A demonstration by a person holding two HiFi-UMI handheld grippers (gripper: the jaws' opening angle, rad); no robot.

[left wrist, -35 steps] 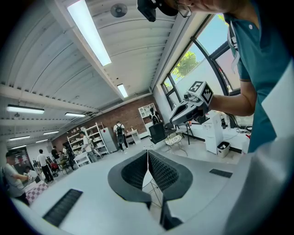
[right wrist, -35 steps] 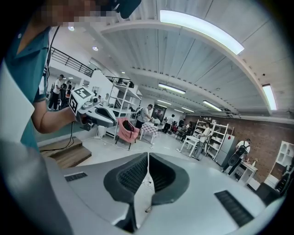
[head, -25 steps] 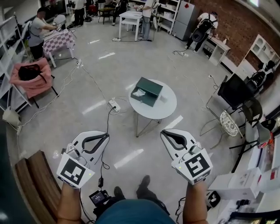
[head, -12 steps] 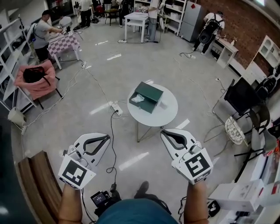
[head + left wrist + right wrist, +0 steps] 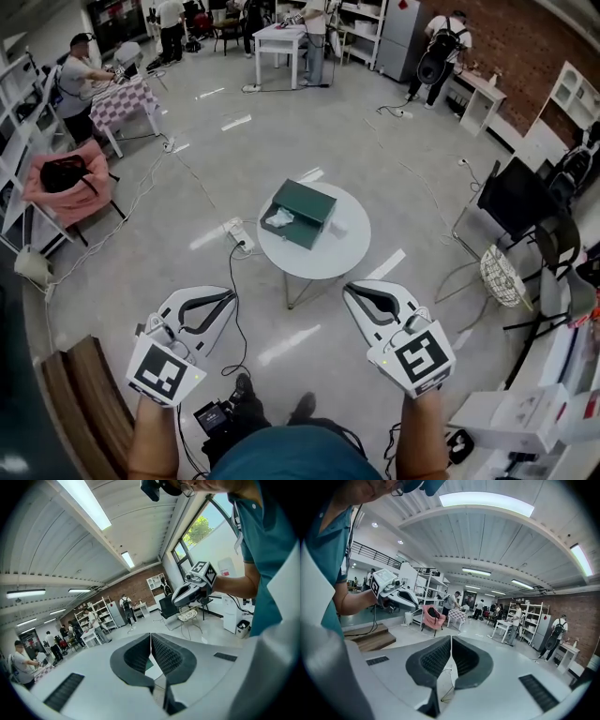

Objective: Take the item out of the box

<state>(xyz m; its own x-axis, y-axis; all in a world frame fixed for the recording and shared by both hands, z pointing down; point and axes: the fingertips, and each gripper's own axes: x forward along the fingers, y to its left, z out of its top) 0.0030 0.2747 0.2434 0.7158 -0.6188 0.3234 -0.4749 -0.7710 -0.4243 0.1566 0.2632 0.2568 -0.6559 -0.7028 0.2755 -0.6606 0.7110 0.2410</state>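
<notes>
A dark green box [image 5: 301,212] lies on a small round white table [image 5: 330,253] out on the floor ahead of me. Its near-left end is open and a white item [image 5: 279,218] shows inside. Both grippers are held well short of the table, above the floor. My left gripper [image 5: 226,296] has its jaws together with nothing between them, as the left gripper view [image 5: 151,637] also shows. My right gripper [image 5: 352,290] is likewise shut and empty; its own view [image 5: 451,640] looks across the room.
A power strip [image 5: 239,233] and cables run over the floor left of the table. A wire chair [image 5: 498,277] and a black chair [image 5: 512,197] stand to the right, a pink chair [image 5: 66,181] to the left, and a wooden bench [image 5: 80,398] near my left. People work at tables further back.
The table and box have slid lower and a little left in the head view, so they are nearer. Both grippers keep their place in the frame and stay shut.
</notes>
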